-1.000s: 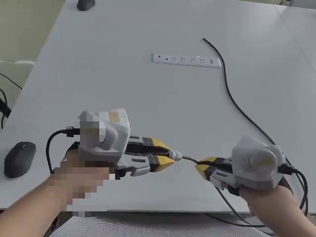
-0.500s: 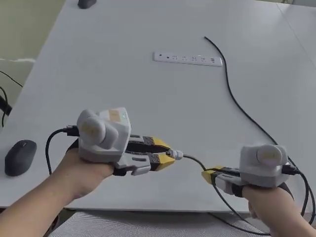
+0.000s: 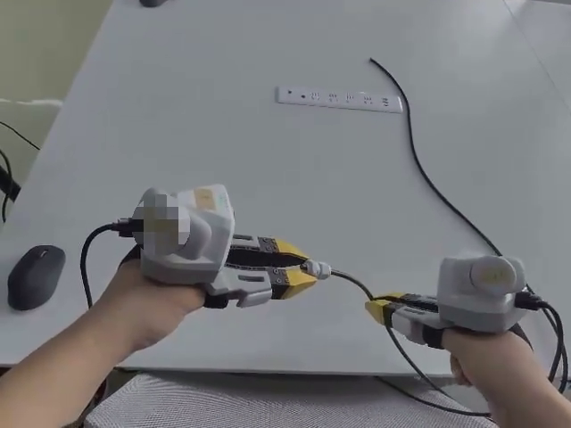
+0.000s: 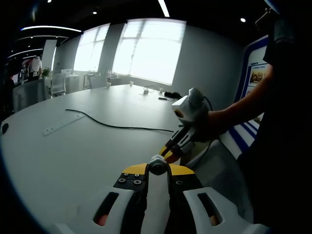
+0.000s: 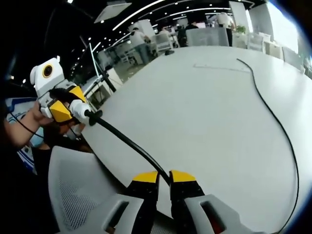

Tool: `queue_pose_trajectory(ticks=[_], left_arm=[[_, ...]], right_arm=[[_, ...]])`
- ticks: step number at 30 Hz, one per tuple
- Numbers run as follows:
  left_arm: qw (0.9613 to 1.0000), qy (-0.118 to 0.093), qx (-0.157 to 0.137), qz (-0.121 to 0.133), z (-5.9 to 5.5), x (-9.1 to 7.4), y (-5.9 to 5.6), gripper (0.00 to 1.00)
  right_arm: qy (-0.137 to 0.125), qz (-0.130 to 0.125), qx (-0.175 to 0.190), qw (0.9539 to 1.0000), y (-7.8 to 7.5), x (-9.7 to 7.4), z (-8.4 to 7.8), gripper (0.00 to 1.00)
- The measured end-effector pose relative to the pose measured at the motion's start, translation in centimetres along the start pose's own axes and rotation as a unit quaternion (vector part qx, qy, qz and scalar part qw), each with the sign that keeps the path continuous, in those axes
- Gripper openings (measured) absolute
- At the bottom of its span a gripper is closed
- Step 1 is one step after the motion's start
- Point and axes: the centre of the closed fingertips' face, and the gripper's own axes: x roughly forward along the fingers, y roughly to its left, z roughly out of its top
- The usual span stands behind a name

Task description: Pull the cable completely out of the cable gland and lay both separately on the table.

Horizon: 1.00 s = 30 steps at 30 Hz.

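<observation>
Now, over the desk's [image 3: 268, 178] near edge, we have pulled wider apart: left gripper [image 3: 302, 273] clamped on the gland [image 3: 318, 268], right gripper [image 3: 373, 308] pinching the cable [image 3: 352, 283]. More length is bared, though it is not yet free.

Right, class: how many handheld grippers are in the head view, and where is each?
2. The left gripper is on the left, shut on the cable gland; the right gripper is lower right, shut on the cable leading from it.

My right tool [image 5: 164, 176] pinches the cable [image 5: 126, 141], which runs up-left to the gland [image 5: 79, 108] gripped in the left tool [image 5: 68, 102]. The white counter [image 5: 204, 112] spreads beyond them.
</observation>
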Motion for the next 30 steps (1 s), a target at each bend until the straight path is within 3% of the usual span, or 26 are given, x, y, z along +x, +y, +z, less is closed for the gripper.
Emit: queue_pose_trajectory(ticks=[4,7,10,15,19,23,26,30], left_arm=[[1.0000,-0.001,-0.001,0.000,0.1,0.1,0.0,0.15],[1.0000,-0.001,-0.003,0.000,0.2,0.2,0.0,0.15],[1.0000,-0.001,-0.005,-0.002,0.2,0.4,0.0,0.15],[1.0000,0.000,-0.005,-0.004,0.2,0.6,-0.2,0.15],[1.0000,0.002,-0.007,-0.004,0.1,0.6,-0.2,0.15],[1.0000,0.003,-0.007,-0.002,0.0,0.6,-0.2,0.15],[1.0000,0.004,-0.008,-0.001,0.0,0.6,-0.1,0.15],[0.9999,0.004,-0.010,0.000,0.0,0.6,-0.1,0.15]], right_arm=[[0.000,0.000,-0.007,1.0000,-0.2,0.0,0.0,0.04],[-0.001,-0.003,-0.021,0.9998,-0.2,-0.4,0.1,0.14],[-0.005,-0.004,-0.050,0.9987,-0.2,-1.3,0.7,0.18],[-0.038,0.005,-0.116,0.9925,1.1,-3.2,3.4,0.20],[-0.055,0.008,-0.150,0.9872,2.0,-4.1,5.3,0.21],[-0.062,0.015,-0.209,0.9758,3.3,-4.7,7.0,0.23],[-0.058,0.010,-0.285,0.9566,4.4,-4.7,7.8,0.29],[-0.041,0.018,-0.352,0.9350,5.8,-4.2,7.6,0.32]])
